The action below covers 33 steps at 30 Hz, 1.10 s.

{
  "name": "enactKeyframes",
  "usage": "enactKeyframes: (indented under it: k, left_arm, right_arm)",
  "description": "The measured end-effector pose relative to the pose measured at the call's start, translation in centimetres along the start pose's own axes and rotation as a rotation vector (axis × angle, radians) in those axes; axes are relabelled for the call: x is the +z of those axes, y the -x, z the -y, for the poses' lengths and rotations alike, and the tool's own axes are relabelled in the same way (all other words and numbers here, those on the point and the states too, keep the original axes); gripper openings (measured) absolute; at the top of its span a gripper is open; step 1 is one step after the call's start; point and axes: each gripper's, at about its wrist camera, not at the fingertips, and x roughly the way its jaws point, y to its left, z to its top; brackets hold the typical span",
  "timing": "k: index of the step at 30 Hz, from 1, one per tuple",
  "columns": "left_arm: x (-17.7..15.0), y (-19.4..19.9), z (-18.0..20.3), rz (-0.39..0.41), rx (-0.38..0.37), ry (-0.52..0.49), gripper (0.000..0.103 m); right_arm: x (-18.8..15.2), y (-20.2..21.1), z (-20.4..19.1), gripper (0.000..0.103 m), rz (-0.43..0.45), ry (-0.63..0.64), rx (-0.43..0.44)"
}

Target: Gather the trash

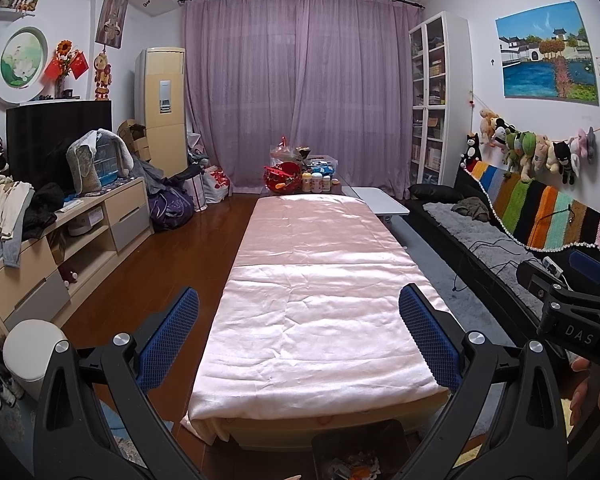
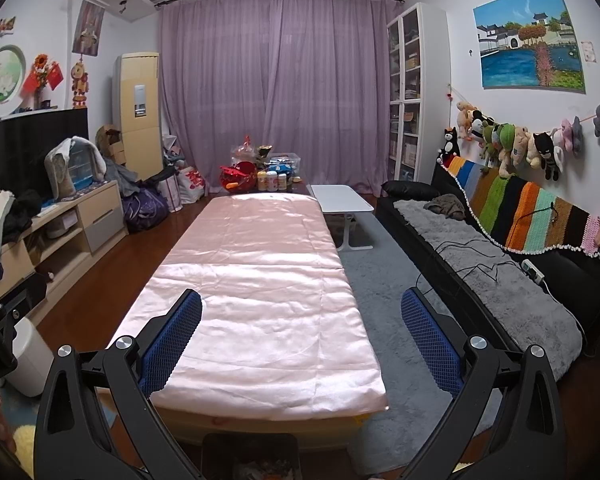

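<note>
Left gripper (image 1: 299,292) and right gripper (image 2: 301,293) held side by side, level, aimed down the length of the pink satin cloth (image 1: 312,280) toward 12 o'clock. Both tongs spread wide, blue pads well apart, nothing between them. Probably a rest or survey pose, high enough to take in the whole room rather than any one item.

Dark bin (image 1: 328,436) on the floor at 6 o'clock, tucked against the near end of the cloth-covered table, just under the tongs; likely parked there so that anything picked off the surface drops straight in. Trash (image 1: 356,468) already inside it: crumpled scraps, one orange bit, too cropped to name further. No loose scraps to be made out on the pink surface, so most of the collecting looks done.

Jars and red basket (image 1: 296,178) crowded at the far end at 12 o'clock, apparently pushed aside as kept goods rather than rubbish. White lidded bin (image 1: 32,344) at 8 o'clock on the floor, well apart from the dark one. Sofa (image 1: 500,248) with cables along 3 o'clock.
</note>
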Motion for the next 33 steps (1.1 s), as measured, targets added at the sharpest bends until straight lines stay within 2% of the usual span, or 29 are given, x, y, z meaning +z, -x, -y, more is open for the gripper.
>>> enactKeyframes:
  k: [33]
  left_arm:
    - [-0.10, 0.25, -0.23, 0.001, 0.005, 0.005, 0.095]
  right_arm:
    - [-0.05, 0.10, -0.02, 0.100, -0.001, -0.003, -0.002]
